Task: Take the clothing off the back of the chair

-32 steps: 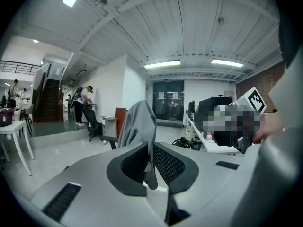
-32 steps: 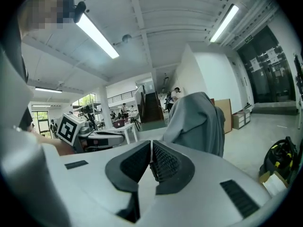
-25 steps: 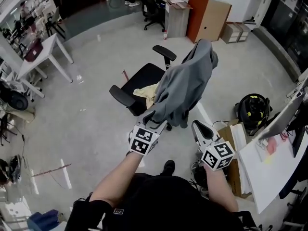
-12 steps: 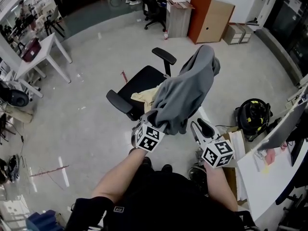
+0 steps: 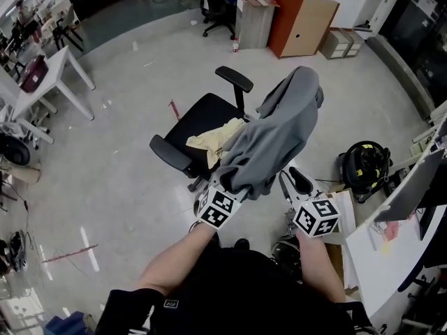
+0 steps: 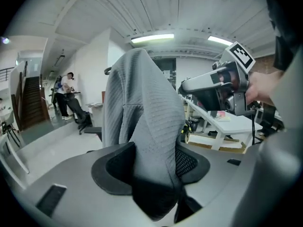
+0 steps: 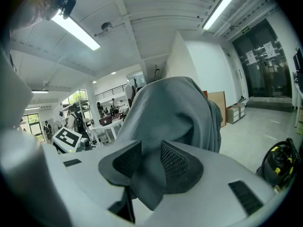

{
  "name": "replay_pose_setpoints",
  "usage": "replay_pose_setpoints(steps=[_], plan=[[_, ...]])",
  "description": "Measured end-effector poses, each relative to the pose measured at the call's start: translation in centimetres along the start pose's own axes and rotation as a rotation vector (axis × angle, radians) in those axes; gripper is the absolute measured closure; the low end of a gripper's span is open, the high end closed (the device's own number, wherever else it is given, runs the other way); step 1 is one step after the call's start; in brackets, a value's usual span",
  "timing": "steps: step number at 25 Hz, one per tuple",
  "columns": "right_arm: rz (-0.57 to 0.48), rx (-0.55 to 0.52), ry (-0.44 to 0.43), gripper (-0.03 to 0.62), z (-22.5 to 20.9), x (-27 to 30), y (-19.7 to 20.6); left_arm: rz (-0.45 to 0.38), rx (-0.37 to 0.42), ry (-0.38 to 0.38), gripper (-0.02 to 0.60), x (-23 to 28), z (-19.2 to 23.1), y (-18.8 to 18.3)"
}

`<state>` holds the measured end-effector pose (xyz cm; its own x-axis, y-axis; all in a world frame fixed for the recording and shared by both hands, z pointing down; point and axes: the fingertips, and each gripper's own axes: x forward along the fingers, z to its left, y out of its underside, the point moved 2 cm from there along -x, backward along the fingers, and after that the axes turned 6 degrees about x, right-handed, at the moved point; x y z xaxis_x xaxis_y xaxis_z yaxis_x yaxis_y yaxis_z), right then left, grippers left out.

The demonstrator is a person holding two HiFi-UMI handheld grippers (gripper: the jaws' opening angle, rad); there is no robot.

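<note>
One black office chair [image 5: 199, 121] is carrying a gray jacket [image 5: 279, 135] draped over its back. Behind the chair, the left gripper [image 5: 225, 185] is pinching a thick fold of the jacket's hem, its jaws having just been closing. The right gripper [image 5: 292, 176], jaws having just been opening, is standing parted with another fold lying between them.

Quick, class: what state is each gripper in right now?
Left gripper: closed on the grey garment, fingers just tightened.
Right gripper: open, fingers just spread, the garment between them unpinched.
</note>
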<state>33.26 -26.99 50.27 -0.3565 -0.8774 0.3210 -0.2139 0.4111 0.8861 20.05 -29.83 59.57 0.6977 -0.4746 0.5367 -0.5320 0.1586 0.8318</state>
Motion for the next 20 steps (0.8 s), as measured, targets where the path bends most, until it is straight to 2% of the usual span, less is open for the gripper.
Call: replay_pose_setpoints(steps=[3, 6, 9, 15, 20], plan=[[0.04, 0.002, 0.002, 0.436, 0.2, 2.3, 0.5, -0.01, -0.033, 0.044, 0.354, 0.4, 1.0, 0.4], [0.079, 0.021, -0.017, 0.399, 0.7, 4.6, 0.9, -0.019, -0.046, 0.046, 0.383, 0.5, 2.4, 0.7], [0.07, 0.014, -0.004, 0.398, 1.4, 5.8, 0.4, -0.022, -0.055, 0.029, 0.393, 0.1, 4.8, 1.5], [0.047, 0.01, 0.076, 0.398, 1.8, 6.4, 0.0, -0.024, -0.049, -0.023, 0.393, -2.0, 10.4, 3.9], [0.048, -0.014, 0.099, 0.398, 2.3, 6.9, -0.3, -0.013, -0.045, -0.059, 0.385, -4.0, 14.1, 5.5]])
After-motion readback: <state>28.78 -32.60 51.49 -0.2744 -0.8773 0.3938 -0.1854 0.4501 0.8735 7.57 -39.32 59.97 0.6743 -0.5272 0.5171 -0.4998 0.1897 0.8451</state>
